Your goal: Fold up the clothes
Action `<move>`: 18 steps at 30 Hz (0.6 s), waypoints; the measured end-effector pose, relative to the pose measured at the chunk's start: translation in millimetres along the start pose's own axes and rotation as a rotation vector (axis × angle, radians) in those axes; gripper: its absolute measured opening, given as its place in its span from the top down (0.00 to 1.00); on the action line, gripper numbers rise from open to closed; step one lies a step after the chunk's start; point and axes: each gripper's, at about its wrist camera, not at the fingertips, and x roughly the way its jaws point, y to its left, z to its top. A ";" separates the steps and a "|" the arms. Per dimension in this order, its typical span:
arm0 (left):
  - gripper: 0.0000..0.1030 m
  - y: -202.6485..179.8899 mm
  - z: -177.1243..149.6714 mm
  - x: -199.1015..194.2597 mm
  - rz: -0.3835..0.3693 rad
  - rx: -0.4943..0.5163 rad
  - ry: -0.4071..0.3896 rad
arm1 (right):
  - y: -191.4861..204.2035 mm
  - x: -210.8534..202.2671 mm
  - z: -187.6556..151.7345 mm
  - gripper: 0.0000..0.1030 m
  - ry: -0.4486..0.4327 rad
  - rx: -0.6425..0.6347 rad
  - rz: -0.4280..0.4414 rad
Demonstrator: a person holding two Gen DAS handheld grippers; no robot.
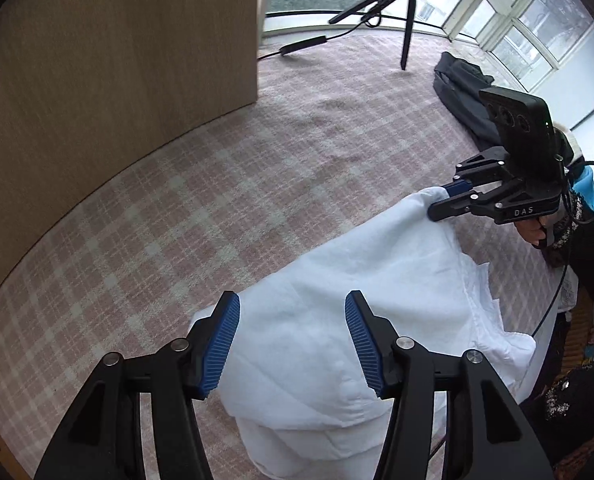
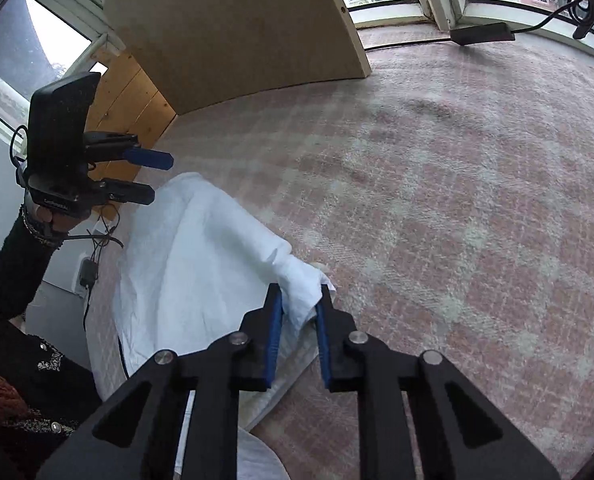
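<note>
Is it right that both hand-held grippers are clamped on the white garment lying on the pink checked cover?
Not quite. Only the right hand-held gripper is clamped on the white garment; the left hand-held gripper stands open above it, as the left wrist view shows.

White garment (image 1: 337, 300) (lower part cut off)

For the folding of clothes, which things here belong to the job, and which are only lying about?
Belong to the job:
- white garment, lying on the checked cover
- right hand-held gripper, closed on a bunch of the garment
- left hand-held gripper, open above the garment

Only lying about:
- tripod
- dark clothing by the window
- wooden board
</note>
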 end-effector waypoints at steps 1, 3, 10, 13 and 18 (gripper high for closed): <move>0.48 -9.3 3.9 4.4 -0.001 0.041 0.004 | 3.7 -5.4 0.8 0.89 -0.007 0.002 0.005; 0.48 -17.5 7.5 22.2 -0.005 0.063 0.040 | 8.2 -15.5 3.1 0.90 -0.030 0.016 0.017; 0.53 -0.4 8.1 35.7 0.039 -0.018 0.086 | -21.3 -18.2 -0.5 0.83 -0.050 0.222 -0.040; 0.49 -26.4 34.7 21.2 -0.022 0.080 0.048 | -28.6 -36.3 -15.7 0.83 -0.110 0.290 -0.050; 0.42 -75.3 90.4 54.4 -0.162 0.237 0.145 | -32.6 -56.7 -56.7 0.83 -0.152 0.380 -0.059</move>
